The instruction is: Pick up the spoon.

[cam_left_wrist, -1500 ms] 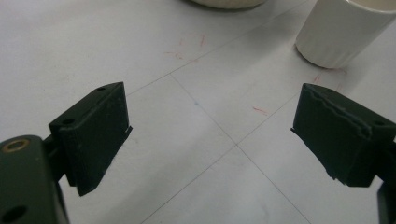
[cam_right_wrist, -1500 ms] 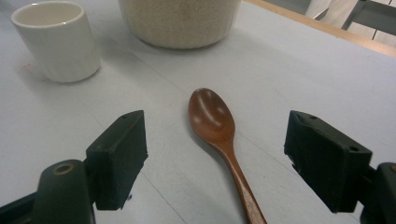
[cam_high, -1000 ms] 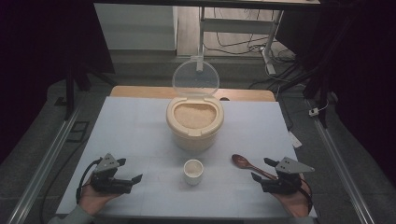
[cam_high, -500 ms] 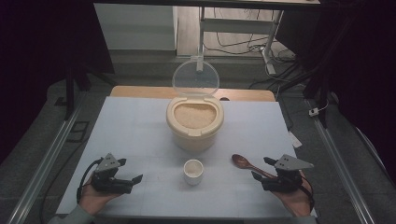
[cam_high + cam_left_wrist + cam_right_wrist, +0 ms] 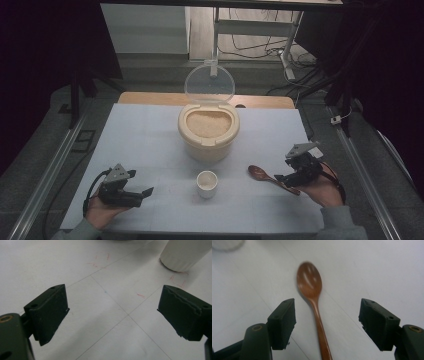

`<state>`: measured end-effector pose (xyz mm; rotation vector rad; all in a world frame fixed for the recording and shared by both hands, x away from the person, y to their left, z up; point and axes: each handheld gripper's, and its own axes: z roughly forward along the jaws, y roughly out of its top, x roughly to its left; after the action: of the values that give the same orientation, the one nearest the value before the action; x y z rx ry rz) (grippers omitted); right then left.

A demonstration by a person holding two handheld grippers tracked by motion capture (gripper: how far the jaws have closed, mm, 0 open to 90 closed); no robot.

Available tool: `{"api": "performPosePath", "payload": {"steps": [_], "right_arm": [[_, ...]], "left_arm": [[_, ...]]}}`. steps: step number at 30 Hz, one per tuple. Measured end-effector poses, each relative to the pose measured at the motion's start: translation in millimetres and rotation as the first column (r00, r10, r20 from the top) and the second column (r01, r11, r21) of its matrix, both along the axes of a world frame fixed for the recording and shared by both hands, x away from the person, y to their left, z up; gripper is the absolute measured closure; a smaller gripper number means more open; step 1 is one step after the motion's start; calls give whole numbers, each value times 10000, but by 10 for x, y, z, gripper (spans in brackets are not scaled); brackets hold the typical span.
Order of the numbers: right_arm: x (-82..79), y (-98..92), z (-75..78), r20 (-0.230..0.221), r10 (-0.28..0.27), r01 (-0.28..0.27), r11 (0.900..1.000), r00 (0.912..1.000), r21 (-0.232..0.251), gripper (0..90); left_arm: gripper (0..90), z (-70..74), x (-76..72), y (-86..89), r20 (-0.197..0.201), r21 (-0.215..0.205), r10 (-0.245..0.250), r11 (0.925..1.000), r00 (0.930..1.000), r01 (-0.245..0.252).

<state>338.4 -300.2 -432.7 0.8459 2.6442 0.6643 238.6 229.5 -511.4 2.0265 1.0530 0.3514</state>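
A brown wooden spoon (image 5: 260, 173) lies on the white table (image 5: 150, 130), right of a small white cup (image 5: 207, 183). My right gripper (image 5: 282, 181) hovers over the spoon's handle end. In the right gripper view the spoon (image 5: 310, 282) runs up between the jaws of my right gripper (image 5: 327, 320). Those jaws have just been closing a little but stand wide, and neither pad touches the handle. My left gripper (image 5: 145, 195) rests at the front left, open and empty, pointing toward the cup. In the left gripper view my left gripper (image 5: 112, 312) has bare table between its jaws and the cup (image 5: 185, 253) beyond.
A cream container of rice (image 5: 208, 132) stands in the middle of the table, its clear round lid (image 5: 209, 84) hinged upright behind it. A wooden table edge (image 5: 260, 101) shows at the back. Dark floor, cables and metal rails surround the table.
My right hand has risen and shifted away from the front edge, staying over the spoon's handle. The spoon, the cup and my left gripper have not moved.
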Motion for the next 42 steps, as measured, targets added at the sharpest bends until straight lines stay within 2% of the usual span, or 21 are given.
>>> {"api": "performPosePath", "payload": {"steps": [4,6,13,21,28,34,35,37,38,39,41,42], "right_arm": [[142,15,-9,-616,113,-159,9970,9980,-756,302],[188,12,-33,-860,124,-206,9952,9962,-951,308],[260,10,-104,-1332,212,-367,9927,9909,-1150,349],[242,4,-307,-2009,390,-682,9878,9788,-1403,417],[218,-44,-416,-2368,360,-793,9811,9709,-1763,496],[211,-49,-496,-2646,375,-898,9780,9636,-1883,563],[204,-42,-520,-2750,362,-932,9760,9608,-1970,604],[203,-33,-534,-2717,405,-993,9735,9615,-2062,608],[205,-24,-528,-2679,484,-1061,9730,9622,-2052,659],[212,-21,-528,-2656,639,-1245,9679,9620,-2182,669],[200,18,-528,-2734,543,-1186,9673,9604,-2244,709],[201,28,-530,-2689,630,-1307,9614,9611,-2421,723]], "left_arm": [[93,6,-10,12,45,25,-55,10000,10000,55],[93,5,-7,15,27,25,-67,10000,10000,67],[93,3,1,2,22,107,-102,9999,9999,102],[93,-4,2,1,-29,141,-134,9998,9999,135],[91,-15,11,-3,-66,222,-134,9997,9999,135],[91,-19,8,0,-58,247,-132,9996,9999,133],[91,-21,11,2,-70,252,-132,9996,9999,134],[91,-24,13,3,-76,279,-146,9995,9999,148],[91,-25,13,2,-75,289,-156,9995,9998,158],[91,-25,13,2,-75,289,-156,9995,9998,158],[91,-24,11,-3,-65,299,-141,9994,9999,143],[91,-23,10,-7,-67,321,-146,9994,9999,148]]}}
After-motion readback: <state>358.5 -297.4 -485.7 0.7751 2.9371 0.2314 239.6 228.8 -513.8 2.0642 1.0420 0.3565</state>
